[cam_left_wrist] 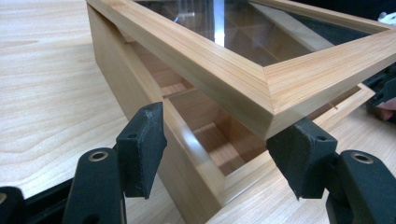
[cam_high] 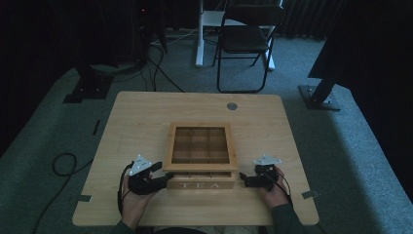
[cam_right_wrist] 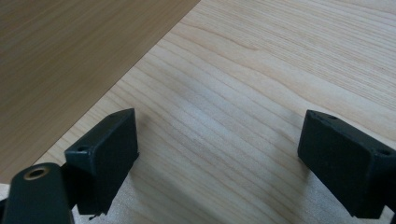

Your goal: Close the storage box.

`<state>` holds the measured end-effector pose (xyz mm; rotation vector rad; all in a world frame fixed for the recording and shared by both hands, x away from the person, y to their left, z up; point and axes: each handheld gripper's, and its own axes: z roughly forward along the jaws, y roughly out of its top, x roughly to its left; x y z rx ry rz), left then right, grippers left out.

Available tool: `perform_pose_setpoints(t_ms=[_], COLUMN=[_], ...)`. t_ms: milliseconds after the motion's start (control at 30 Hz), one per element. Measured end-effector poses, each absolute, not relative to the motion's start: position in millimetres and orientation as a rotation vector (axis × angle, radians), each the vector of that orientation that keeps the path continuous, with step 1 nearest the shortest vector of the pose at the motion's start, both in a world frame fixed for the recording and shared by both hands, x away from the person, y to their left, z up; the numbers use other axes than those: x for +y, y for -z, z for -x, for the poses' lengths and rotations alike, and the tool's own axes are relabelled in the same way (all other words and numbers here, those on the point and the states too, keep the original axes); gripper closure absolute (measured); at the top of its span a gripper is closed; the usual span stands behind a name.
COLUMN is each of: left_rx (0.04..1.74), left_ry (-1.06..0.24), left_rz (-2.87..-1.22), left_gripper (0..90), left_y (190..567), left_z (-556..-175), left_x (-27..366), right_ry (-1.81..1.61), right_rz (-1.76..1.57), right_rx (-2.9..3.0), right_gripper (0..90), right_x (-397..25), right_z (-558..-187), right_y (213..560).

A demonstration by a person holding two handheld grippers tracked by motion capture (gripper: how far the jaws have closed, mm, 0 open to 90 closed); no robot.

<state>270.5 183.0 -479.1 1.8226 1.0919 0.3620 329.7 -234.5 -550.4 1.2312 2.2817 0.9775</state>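
Wooden tea box (cam_high: 200, 158) with a glass-paned lid (cam_high: 200, 145) sits near the middle of the pale wood table (cam_high: 136, 117), toward its near edge, "TEA" on its front. High view: left gripper (cam_high: 164, 176) at the box's near left corner, right gripper (cam_high: 244, 181) just beside its right end. Left gripper view: jaws wide, straddling that corner (cam_left_wrist: 243, 116); lid raised slightly, compartments (cam_left_wrist: 219, 140) visible beneath. Right gripper view: jaws wide over bare tabletop (cam_right_wrist: 243, 93), holding nothing.
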Motion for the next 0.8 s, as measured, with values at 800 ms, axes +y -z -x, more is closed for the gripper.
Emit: perform_pose_setpoints(t_ms=[800], left_rx=[1.178], left_ry=[-0.258], left_rz=[-1.747], left_gripper=[34.7], left_y=[497], left_z=[-258], left_x=[204], right_ry=[-0.977], right_rz=[-1.232], right_rx=[2.282], right_gripper=[11.8], right_x=[-234], right_z=[-329], right_y=[550])
